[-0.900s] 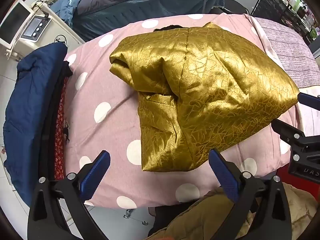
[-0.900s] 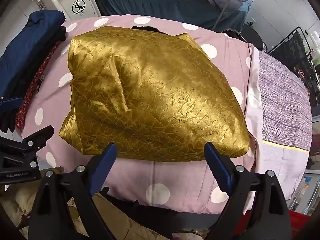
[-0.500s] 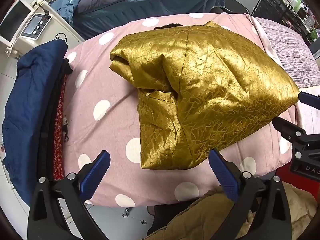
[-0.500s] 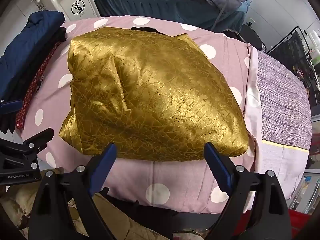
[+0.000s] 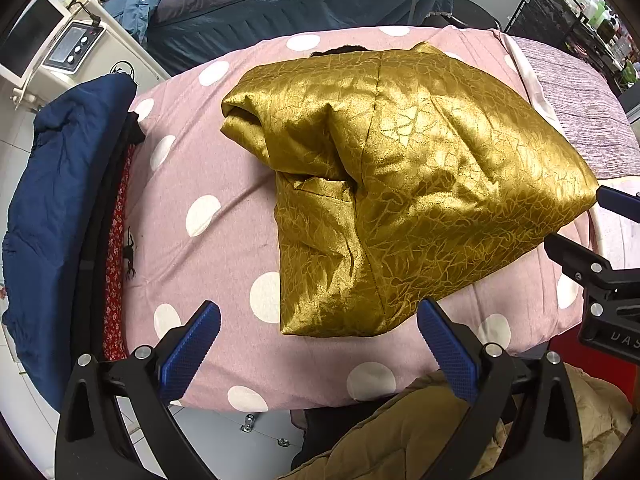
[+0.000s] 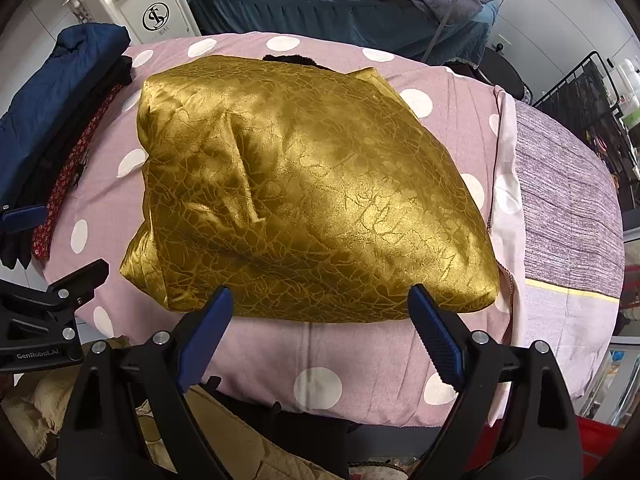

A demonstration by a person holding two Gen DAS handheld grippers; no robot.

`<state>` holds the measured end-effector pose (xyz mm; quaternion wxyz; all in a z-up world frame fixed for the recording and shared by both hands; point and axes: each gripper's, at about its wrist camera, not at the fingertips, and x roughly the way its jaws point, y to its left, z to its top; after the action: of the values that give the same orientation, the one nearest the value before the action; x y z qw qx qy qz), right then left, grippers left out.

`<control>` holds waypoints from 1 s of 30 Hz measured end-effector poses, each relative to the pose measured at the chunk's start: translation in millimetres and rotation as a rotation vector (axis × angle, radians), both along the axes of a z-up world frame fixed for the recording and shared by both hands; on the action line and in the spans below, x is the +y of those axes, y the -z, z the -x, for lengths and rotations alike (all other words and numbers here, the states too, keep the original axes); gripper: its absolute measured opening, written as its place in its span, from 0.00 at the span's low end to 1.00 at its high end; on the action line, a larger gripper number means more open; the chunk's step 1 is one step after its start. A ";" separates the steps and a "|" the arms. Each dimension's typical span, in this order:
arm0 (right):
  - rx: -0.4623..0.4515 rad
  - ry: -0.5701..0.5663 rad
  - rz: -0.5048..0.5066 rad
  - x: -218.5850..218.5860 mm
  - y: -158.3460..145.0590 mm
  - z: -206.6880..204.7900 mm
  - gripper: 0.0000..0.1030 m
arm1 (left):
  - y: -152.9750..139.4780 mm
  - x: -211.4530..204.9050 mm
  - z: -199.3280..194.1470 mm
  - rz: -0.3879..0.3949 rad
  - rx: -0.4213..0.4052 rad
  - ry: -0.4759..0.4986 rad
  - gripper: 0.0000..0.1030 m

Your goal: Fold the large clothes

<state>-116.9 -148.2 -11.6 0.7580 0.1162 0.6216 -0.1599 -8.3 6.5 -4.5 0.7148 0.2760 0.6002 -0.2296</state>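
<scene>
With both the left hand-held gripper point(image 5: 318, 326) and right hand-held gripper point(image 6: 320, 312) held wide open and empty, the folded gold garment point(image 6: 304, 192) is seen just ahead on the polka-dot bench point(image 5: 224, 264), so removal to a pile is judged next.

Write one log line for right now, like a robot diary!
gold jacket: folded on dotted sheet | left tool: open, empty | right tool: open, empty

The gold garment point(image 5: 420, 184) point(image 6: 304, 200) is shiny, padded cloth with a crackled pattern, folded into a thick, puffy bundle. It lies across the middle of the pink polka-dot bedspread point(image 5: 208, 240) point(image 6: 360, 360), its near edge close to the bedspread's front edge. On its left side a rolled fold juts out above a flatter lower flap
</scene>
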 end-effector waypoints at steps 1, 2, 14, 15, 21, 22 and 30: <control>-0.002 0.001 0.001 -0.1 0.3 1.1 0.85 | 0.0 0.5 -2.3 0.000 0.000 0.000 0.94; -0.002 0.001 0.001 0.3 0.3 0.1 0.85 | -1.1 2.5 -4.7 0.003 0.001 -0.001 0.94; -0.005 0.001 -0.004 1.7 -0.2 0.8 0.85 | -1.3 5.7 -5.0 0.004 0.002 -0.005 0.94; -0.005 0.000 -0.004 1.5 -0.2 1.5 0.85 | -1.1 6.1 -5.0 0.004 0.002 -0.005 0.94; -0.005 -0.002 -0.005 2.5 0.4 1.4 0.85 | -1.9 5.2 -5.2 0.004 0.002 -0.005 0.94; -0.005 -0.002 -0.005 3.2 0.5 1.2 0.85 | -2.0 5.1 -5.3 0.004 0.003 -0.006 0.94; -0.005 -0.005 -0.003 3.4 0.7 1.9 0.85 | -2.2 5.1 -5.5 0.004 0.002 -0.004 0.94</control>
<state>-118.8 -144.8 -12.3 0.7599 0.1162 0.6200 -0.1570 -2.8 11.5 -2.3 0.7154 0.2731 0.6008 -0.2295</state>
